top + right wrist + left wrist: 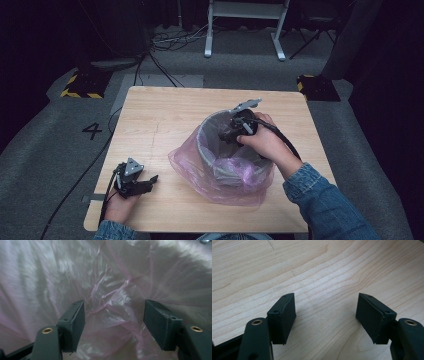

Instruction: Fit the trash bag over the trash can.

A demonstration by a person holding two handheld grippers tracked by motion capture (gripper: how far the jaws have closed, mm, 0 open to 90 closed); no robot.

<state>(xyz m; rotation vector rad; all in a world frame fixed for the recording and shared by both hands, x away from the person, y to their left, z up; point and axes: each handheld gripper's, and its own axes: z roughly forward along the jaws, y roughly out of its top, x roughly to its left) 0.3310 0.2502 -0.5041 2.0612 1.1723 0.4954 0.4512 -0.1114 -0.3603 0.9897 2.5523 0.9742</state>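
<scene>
Both fingers [75, 325] of the right gripper [113, 322] are spread wide apart inside the grey bin [207, 150], with crinkly pink bag [110, 297] between them but not pinched. Over the bin's rim hangs the bag. Left gripper [325, 317] rests on the wooden table [324, 270], spread wide, holding nothing

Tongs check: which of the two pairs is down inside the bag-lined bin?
The right tongs, reaching into the grey round bin lined with a pink plastic bag. The left tongs sit apart over the bare wooden table, open and empty.
</scene>
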